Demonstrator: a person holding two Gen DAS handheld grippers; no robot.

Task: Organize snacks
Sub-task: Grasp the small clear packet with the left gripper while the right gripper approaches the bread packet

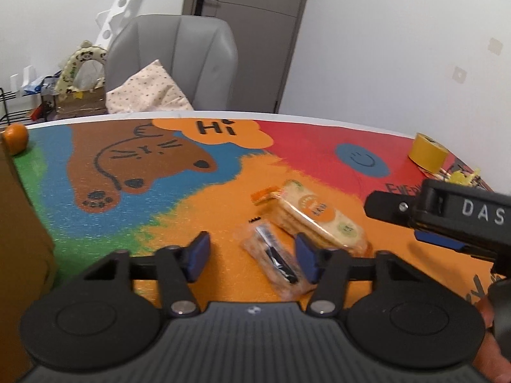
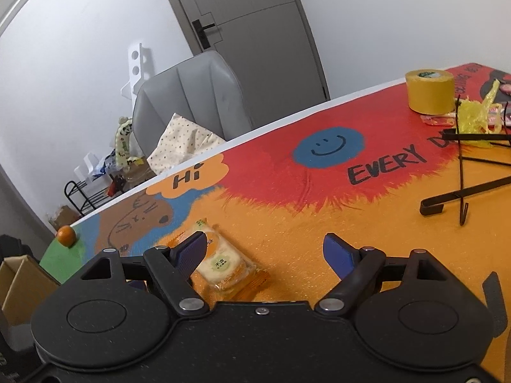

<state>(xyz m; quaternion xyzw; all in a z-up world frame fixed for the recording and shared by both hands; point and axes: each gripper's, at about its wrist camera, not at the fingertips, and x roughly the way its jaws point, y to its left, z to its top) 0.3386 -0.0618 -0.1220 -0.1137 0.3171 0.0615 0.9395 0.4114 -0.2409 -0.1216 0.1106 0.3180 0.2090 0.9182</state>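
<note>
The small clear-wrapped snack (image 1: 274,255) lies flat on the orange part of the mat (image 1: 204,204), low and centre-right in the left wrist view, slanting from upper left to lower right. Touching or just beside it, up and to the right, lies the larger cracker pack (image 1: 314,215) with round orange and green labels; the same pack shows at lower centre-left in the right wrist view.

The left gripper (image 1: 254,255) has its jaws half spread around the small snack. The right pad appears to be at the wrapper's edge, while the left pad stands apart from it, so nothing is pinched yet. The right gripper (image 2: 266,255) sits with its jaws spread wide and empty, its left pad overlapping the cracker pack in the picture.

The likeliest fault is an off-centre close: the right pad meets the wrapper first and pushes the snack sideways, or it pinches only slack film and the snack slips when lifted. That pad also sits close to the cracker pack and may drag or trap it. The right gripper's body, at the right edge of the left wrist view, crowds the space and could be knocked.
</note>
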